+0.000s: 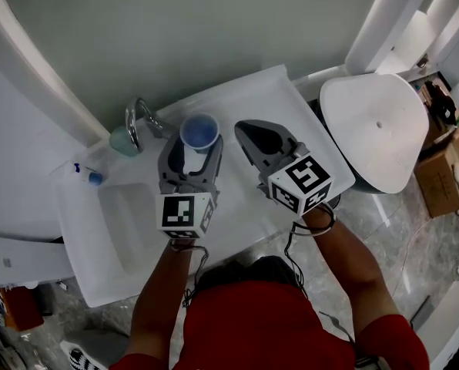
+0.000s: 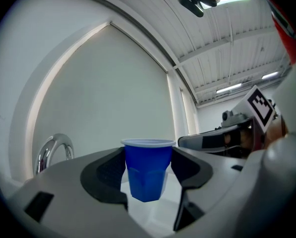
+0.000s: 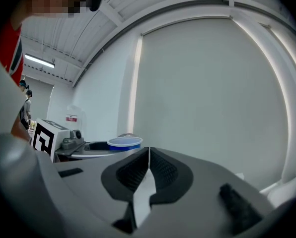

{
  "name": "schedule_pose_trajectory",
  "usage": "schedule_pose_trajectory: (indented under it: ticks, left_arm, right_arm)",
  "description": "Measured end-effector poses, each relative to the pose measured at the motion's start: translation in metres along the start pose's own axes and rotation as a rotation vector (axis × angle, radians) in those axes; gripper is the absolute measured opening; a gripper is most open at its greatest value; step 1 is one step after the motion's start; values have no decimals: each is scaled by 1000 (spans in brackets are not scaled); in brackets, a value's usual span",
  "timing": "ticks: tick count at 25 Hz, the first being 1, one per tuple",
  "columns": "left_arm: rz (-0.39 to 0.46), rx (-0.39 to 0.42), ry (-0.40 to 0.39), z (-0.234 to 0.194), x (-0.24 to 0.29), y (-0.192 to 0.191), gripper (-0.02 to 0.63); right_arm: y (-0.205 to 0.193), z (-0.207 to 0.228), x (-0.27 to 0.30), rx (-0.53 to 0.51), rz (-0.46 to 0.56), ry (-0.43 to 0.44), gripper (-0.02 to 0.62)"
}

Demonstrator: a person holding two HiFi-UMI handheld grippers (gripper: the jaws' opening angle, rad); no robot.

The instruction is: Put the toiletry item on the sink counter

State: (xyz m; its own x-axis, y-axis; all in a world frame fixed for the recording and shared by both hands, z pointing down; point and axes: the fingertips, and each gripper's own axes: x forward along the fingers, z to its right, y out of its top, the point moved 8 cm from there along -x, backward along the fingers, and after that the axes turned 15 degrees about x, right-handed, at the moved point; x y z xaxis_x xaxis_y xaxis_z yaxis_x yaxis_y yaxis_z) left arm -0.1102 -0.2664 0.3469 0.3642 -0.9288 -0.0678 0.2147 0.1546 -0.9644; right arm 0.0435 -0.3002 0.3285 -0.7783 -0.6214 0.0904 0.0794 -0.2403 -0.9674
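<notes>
Blocked in the head view by the left tool (image 1: 191,151): all of the blue cup (image 1: 199,132) below its rim. Same in the right gripper view, rim only. Too small to identify: blue-capped item (image 1: 91,176) at the desk's (image 1: 252,99) left end. Cut off at the right edge: cardboard box (image 1: 449,172).

We see bright, even light; ceiling strip lights (image 2: 230,89) glare in both gripper views, whose edges bend and darken. The blue cup (image 2: 148,170) looks sharp.
</notes>
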Motion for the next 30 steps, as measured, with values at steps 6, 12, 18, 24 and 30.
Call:
schedule_pose_trajectory:
  ticks: [6, 12, 18, 24, 30]
  left_arm:
    - [-25, -3, 21, -10, 32, -14, 291]
    - [-63, 17, 63, -14, 62, -31, 291]
    - [-121, 19, 134, -24, 88, -57, 291]
    - [-164, 2, 179, -26, 111, -83, 291]
    - [-206, -12, 212, -25, 131, -106, 291]
  right_arm:
    - [-2, 25, 22, 7, -11, -12, 31]
    - [-3, 50, 47, 20, -20, 8, 31]
    - [-16, 73, 73, 33, -49, 25, 31]
    - [-27, 93, 89, 30, -86, 46, 31]
    - [-36, 111, 99, 54, -107, 53, 31]
